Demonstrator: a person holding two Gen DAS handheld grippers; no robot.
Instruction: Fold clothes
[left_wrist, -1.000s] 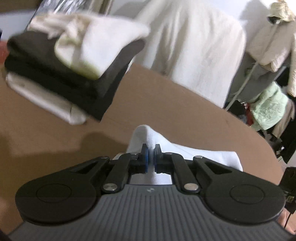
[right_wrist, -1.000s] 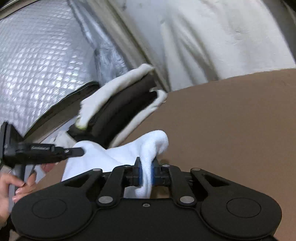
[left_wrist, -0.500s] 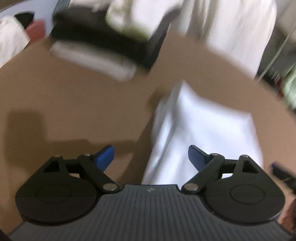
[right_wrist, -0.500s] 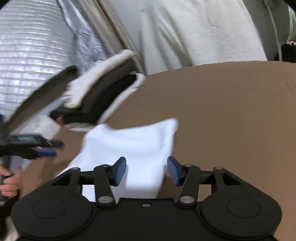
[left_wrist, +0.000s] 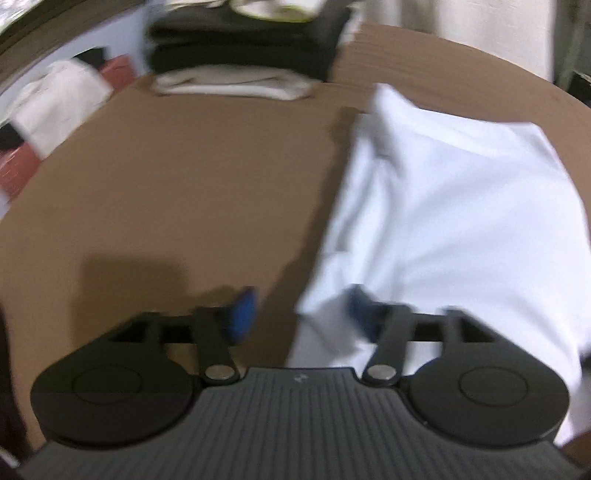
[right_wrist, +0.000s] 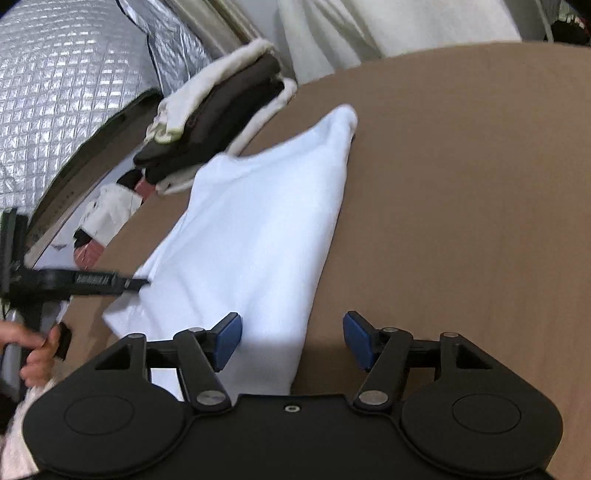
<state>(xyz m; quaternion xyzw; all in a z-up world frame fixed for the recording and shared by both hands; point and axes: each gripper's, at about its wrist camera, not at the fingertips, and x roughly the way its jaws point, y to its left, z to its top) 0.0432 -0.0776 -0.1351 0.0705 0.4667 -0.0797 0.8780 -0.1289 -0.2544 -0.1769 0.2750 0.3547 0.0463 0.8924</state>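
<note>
A folded white garment (left_wrist: 450, 206) lies flat on the brown table (left_wrist: 184, 184); it also shows in the right wrist view (right_wrist: 255, 236). My left gripper (left_wrist: 301, 314) is open and empty at the garment's near left edge. Its right finger is over the cloth. The view is blurred. My right gripper (right_wrist: 291, 341) is open and empty just above the garment's near right corner. The left gripper (right_wrist: 133, 283) shows from the side at the left of the right wrist view, held by a hand.
A stack of folded dark and cream clothes (left_wrist: 243, 51) sits at the table's far left edge, also in the right wrist view (right_wrist: 210, 122). Loose clothes (left_wrist: 55, 99) lie beyond the left edge. A silver quilted sheet (right_wrist: 62, 92) and white cloth (right_wrist: 388, 26) hang behind.
Both grippers let go of the white garment, which now lies flat. They have drawn back toward its near edge. The left gripper's jaws stand narrower than half a second ago.
</note>
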